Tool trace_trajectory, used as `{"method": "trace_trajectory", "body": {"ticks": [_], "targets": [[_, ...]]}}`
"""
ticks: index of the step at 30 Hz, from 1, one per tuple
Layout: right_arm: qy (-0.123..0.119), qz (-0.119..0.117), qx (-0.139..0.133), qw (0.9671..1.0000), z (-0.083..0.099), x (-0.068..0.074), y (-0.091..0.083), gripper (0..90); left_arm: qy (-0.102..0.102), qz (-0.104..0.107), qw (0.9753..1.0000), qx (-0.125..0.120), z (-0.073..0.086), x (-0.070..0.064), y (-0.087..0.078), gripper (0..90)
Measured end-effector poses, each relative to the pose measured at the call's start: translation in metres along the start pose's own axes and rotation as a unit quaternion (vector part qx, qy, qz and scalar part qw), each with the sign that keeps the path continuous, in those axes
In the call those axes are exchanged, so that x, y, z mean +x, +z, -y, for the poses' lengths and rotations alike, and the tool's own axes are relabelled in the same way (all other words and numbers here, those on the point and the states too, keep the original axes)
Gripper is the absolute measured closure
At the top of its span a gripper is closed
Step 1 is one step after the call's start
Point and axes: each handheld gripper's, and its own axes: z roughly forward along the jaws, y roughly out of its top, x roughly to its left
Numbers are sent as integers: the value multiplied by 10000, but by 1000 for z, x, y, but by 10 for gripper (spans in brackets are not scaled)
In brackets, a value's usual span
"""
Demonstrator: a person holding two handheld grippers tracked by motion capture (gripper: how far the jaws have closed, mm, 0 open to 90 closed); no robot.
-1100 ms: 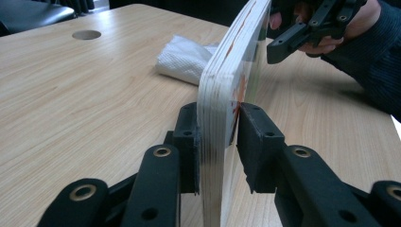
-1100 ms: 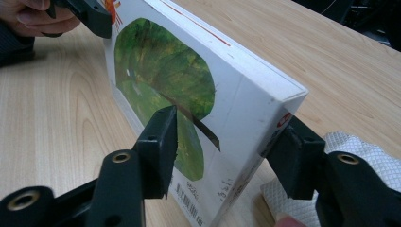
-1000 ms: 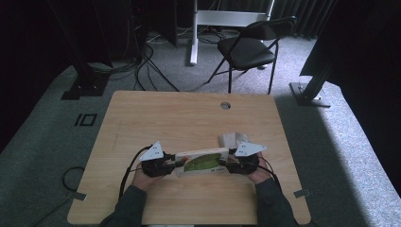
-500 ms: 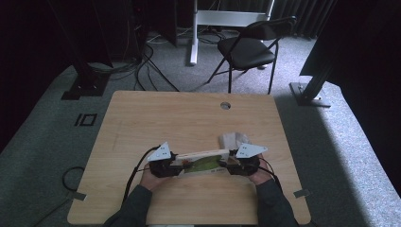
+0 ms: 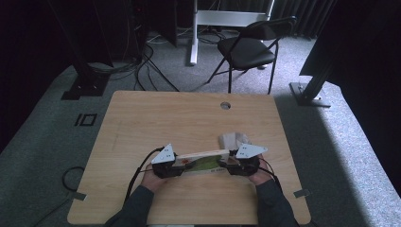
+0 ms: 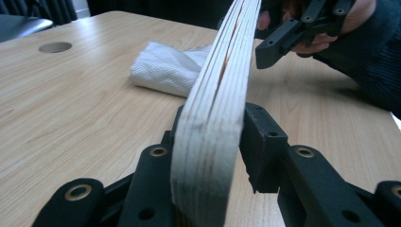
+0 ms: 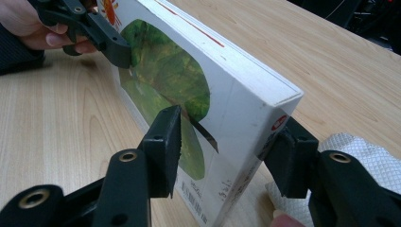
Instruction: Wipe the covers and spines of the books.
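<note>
From the high view we saw a board book [image 5: 201, 162] held between our two grippers over the near part of the table [image 5: 189, 118], its long edge running from one gripper to the other. The left gripper [image 5: 171, 166] was clamped on the book's left end and the right gripper [image 5: 235, 165] on its right end. A white paper towel [image 5: 232, 140] lay on the table just behind the book's right end.

In the left gripper view, the left gripper [image 6: 210, 156] had its jaws pressed against both faces of the book [image 6: 215, 118], whose layered page edge faced the camera. Beyond the book, the right gripper [image 6: 288, 35] gripped the far end, and the paper towel [image 6: 165, 66] lay on the table to the left of the book.

In the right gripper view, the right gripper [image 7: 227, 146] was closed on the book [image 7: 189, 80] near its spine corner; a green leaf picture covered the front. The left gripper [image 7: 101, 33] held the book's far end, and the paper towel [image 7: 359, 151] lay beside the book's near corner.
</note>
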Motion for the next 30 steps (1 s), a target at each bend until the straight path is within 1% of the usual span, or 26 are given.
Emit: {"method": "trace_trajectory", "body": {"ticks": [1, 2, 4, 6, 9, 13, 14, 15, 17, 18, 22, 26, 28, 30], "targets": [[0, 0, 0, 10000, 0, 0, 0, 500, 0, 0, 10000, 0, 0, 0, 0, 687], [-1, 7, 3, 10000, 0, 0, 0, 500, -186, 35, 9998, 16, 0, 2, 0, 687], [3, 26, 2, 10000, 0, 0, 0, 498, -289, 23, 9996, 27, 0, 2, 0, 682], [5, 28, 0, 10000, 0, 0, 1, 498, -281, 19, 9996, 8, 0, 1, 1, 676], [9, 11, -7, 10000, 0, 1, 0, 500, -265, 123, 9995, -72, 2, 2, 3, 670], [-6, 0, -10, 10000, 1, 1, 0, 503, -238, 179, 9994, -165, 2, 1, 6, 659], [-6, -18, -14, 10000, 1, 1, 0, 505, -219, 235, 9993, -206, 3, -1, 10, 659], [-23, -63, -18, 10000, 1, 1, 0, 505, -192, 212, 9994, -195, 3, -2, 11, 655], [-33, -60, -24, 10000, 1, 2, 0, 505, -218, 286, 9990, -260, 4, -2, 13, 671], [-34, -70, -24, 10000, 1, 2, 1, 505, -193, 270, 9990, -300, 5, -2, 14, 672], [-25, -74, -21, 10000, 1, 2, 1, 506, -281, 366, 9982, -395, 8, -1, 15, 687], [-33, -94, -18, 9999, 1, 1, 1, 506, -247, 352, 9982, -422, 10, -1, 15, 697], [-36, -102, -14, 9999, 1, 1, 1, 507, -319, 380, 9976, -476, 14, 0, 16, 694], [-38, -84, 4, 10000, 2, 1, 2, 508, -340, 407, 9974, -496, 16, 1, 17, 697]]}}
